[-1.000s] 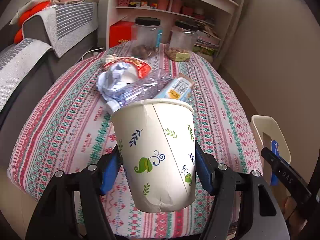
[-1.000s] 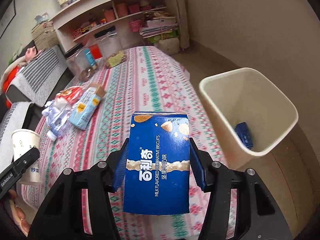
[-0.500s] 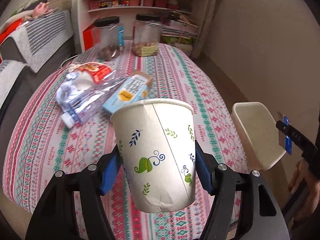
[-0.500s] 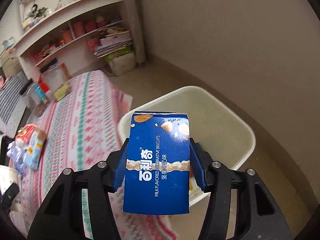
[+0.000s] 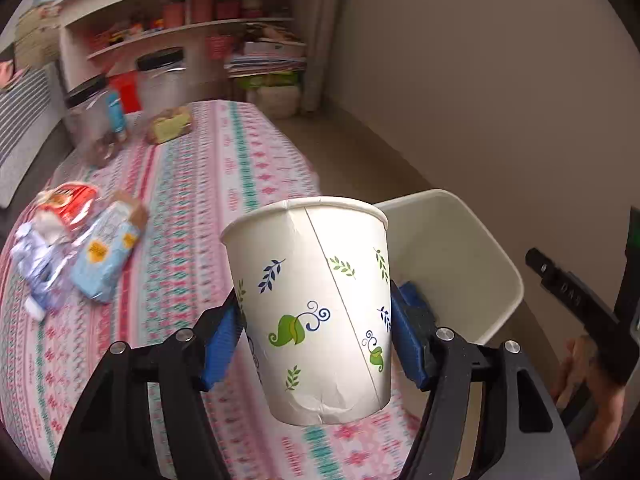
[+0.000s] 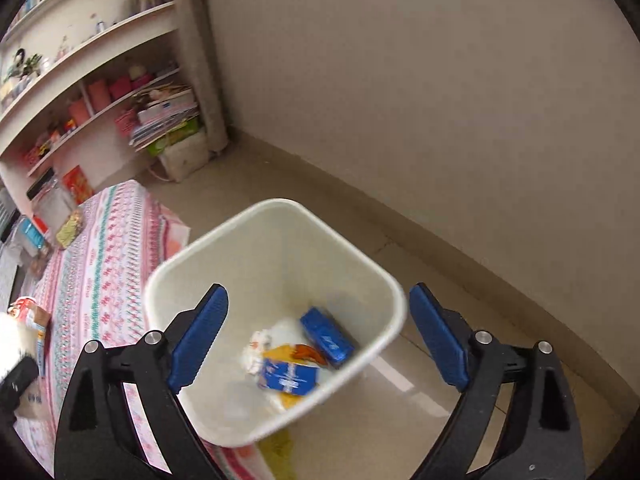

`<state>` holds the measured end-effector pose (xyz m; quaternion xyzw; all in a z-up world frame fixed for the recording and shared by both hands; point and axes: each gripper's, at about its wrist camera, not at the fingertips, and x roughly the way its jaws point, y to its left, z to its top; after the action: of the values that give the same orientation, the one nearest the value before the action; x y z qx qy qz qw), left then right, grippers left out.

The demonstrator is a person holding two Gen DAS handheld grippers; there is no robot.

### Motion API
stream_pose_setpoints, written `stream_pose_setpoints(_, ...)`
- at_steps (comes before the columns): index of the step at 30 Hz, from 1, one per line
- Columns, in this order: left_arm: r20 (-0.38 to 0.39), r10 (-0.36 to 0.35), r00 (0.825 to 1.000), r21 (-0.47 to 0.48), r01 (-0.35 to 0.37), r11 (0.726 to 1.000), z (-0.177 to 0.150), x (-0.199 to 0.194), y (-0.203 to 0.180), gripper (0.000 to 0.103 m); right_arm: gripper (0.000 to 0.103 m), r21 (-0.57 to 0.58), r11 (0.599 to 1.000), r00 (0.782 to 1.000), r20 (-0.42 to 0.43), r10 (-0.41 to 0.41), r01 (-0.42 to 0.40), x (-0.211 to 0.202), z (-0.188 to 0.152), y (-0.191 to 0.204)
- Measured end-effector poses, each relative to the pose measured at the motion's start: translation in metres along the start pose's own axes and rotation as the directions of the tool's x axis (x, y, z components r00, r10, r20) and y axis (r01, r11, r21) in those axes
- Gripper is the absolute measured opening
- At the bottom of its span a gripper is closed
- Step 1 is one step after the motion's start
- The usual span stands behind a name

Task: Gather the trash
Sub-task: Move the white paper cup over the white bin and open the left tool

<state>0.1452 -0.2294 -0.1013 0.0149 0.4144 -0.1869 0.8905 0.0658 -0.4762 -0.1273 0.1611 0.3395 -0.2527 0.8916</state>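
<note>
- Dropping trash into the bin (image 6: 276,240): right gripper (image 6: 318,334) above it, jaws just sprung wide with nothing between them, blue biscuit box (image 6: 290,376) lying inside.
- Clamping the paper cup (image 5: 316,304) in the left gripper (image 5: 318,340), near the bin rim.
- Next, probably: carrying the cup over the opening, then releasing.
- Leaving wrappers (image 5: 76,248) on the table (image 5: 208,208) for later.

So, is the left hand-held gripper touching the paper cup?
Touching. The left wrist view shows both blue pads of the left hand-held gripper pressed against the paper cup.
</note>
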Motion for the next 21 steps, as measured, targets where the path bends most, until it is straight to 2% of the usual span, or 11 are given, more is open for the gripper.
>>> stream_pose_setpoints(11, -0.049, -0.108, 0.993, 0.088, 0.112, 0.99, 0.017, 0.031, -0.081, 0.067, 0.092, 0.088, 0.993, 0.996, -0.046, -0.079, 0.083, -0.009, -0.021, -0.053)
stream_pose_setpoints(14, -0.075, -0.138, 0.988, 0.108, 0.146, 0.983, 0.021, 0.041, -0.1, 0.072, 0.092, 0.102, 0.991, 0.995, -0.045, -0.088, 0.092, -0.014, -0.024, -0.06)
stream_pose_setpoints(21, -0.098, -0.137, 0.986, 0.089, 0.145, 0.985, 0.02, 0.046, -0.096, 0.079, 0.094, 0.104, 0.991, 0.997, -0.014, -0.082, 0.083, -0.028, -0.024, -0.053)
